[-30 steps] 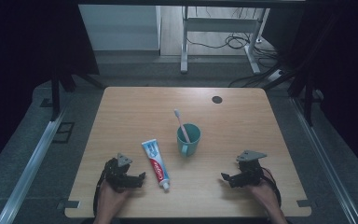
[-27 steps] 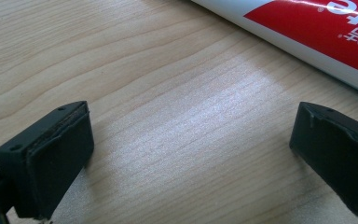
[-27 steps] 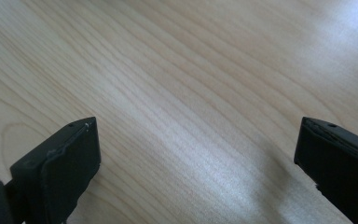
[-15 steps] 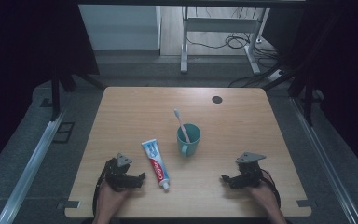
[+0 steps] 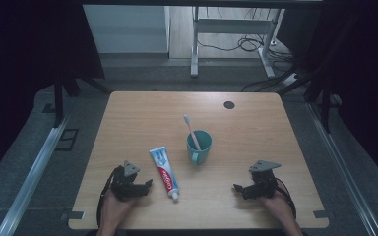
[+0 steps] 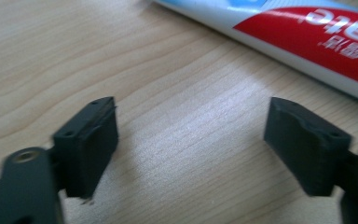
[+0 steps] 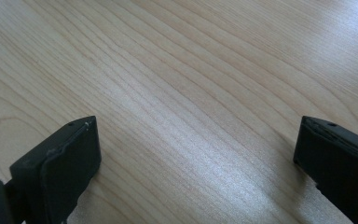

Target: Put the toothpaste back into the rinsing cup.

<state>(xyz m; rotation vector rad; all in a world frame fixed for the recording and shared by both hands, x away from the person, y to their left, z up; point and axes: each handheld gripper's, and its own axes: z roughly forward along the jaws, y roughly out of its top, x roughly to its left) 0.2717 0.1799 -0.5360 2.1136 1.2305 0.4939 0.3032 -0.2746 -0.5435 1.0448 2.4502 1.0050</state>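
Note:
A white, blue and red toothpaste tube (image 5: 163, 172) lies on the wooden table (image 5: 256, 128), cap toward the front edge. Just left of it rests my left gripper (image 5: 146, 186); in the left gripper view (image 6: 191, 140) its jaws have just been closing, stand open with bare wood between them, and the tube (image 6: 307, 32) lies beyond the tips. A teal mug (image 5: 199, 146) with a pink toothbrush (image 5: 191, 130) leaning in it stands mid-table. My right gripper (image 5: 238, 190) rests near the front right, jaws wide open over bare wood in the right gripper view (image 7: 196, 154).
A small dark round spot (image 5: 229, 104) marks the table's far right. Past the far edge are a white desk frame (image 5: 236, 29) and cables on the floor. A metal rail (image 5: 34, 167) runs along the floor at left.
The left gripper's jaws look slightly narrower than before. Both hands, the tube and the mug stay where they were.

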